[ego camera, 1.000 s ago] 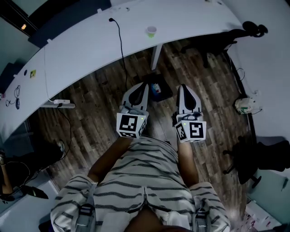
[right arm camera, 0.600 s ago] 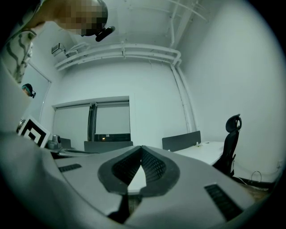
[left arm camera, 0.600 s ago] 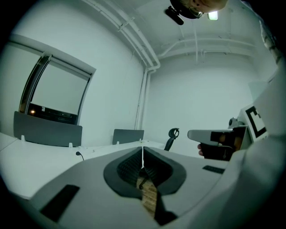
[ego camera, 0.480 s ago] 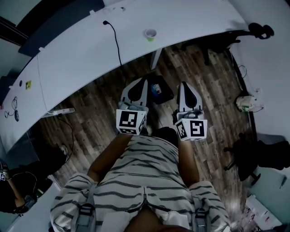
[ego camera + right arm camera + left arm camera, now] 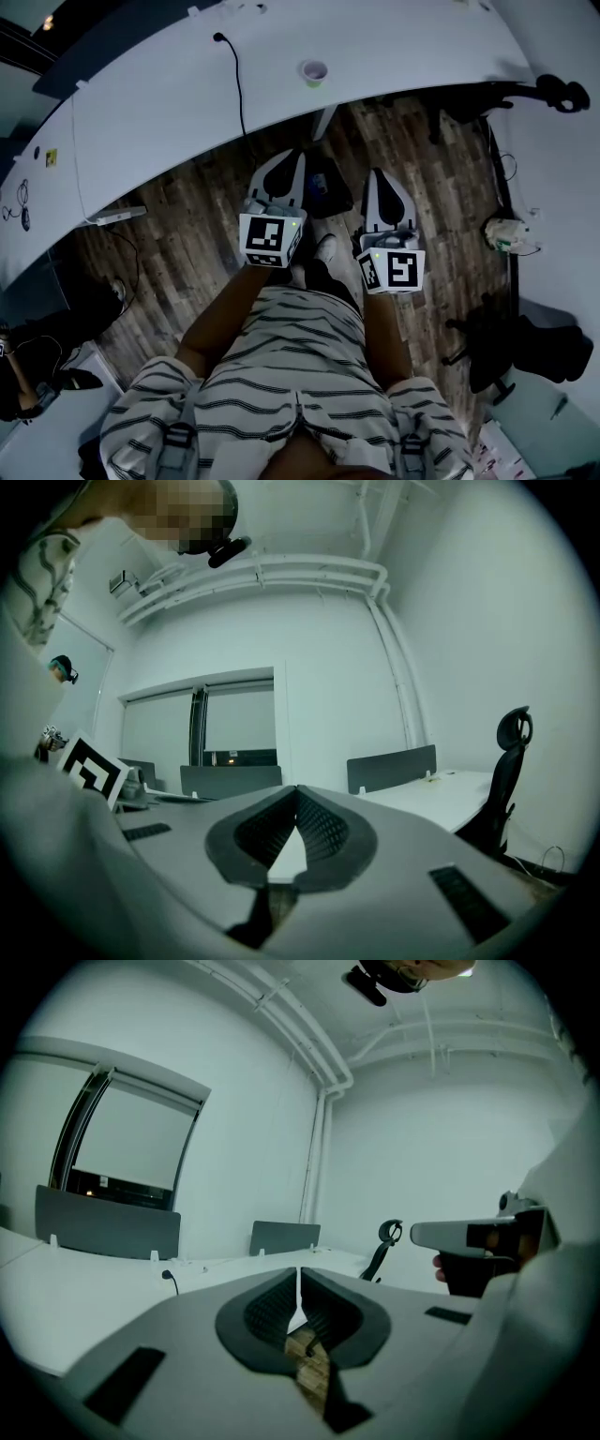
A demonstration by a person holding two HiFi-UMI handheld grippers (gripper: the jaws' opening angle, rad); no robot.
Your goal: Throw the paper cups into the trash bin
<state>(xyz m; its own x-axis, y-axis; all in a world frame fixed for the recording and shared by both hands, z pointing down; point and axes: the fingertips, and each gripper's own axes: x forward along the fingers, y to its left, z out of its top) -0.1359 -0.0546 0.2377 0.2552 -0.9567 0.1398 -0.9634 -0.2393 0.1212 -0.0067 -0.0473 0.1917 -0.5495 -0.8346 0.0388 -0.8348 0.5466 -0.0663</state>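
Observation:
A pale paper cup [image 5: 313,71] stands on the long white curved table [image 5: 169,112], near its front edge. Below that edge a dark trash bin [image 5: 328,186] sits on the wooden floor, partly hidden by my left gripper [image 5: 292,156]. Both grippers are held side by side at waist height, short of the table. The left gripper [image 5: 299,1277] is shut with nothing between its jaws. The right gripper [image 5: 381,174] is likewise shut and empty, its tips [image 5: 297,790] meeting. Neither touches the cup.
A black cable [image 5: 234,80] runs across the table, and a white power strip [image 5: 118,215] hangs at its edge. Office chairs [image 5: 555,96] stand at the right, with another dark chair [image 5: 530,345] lower right. Grey desk partitions [image 5: 392,769] line the far side.
The person has stepped toward the table: its edge and the bin have come nearer. Both grippers stay shut and level, side by side.

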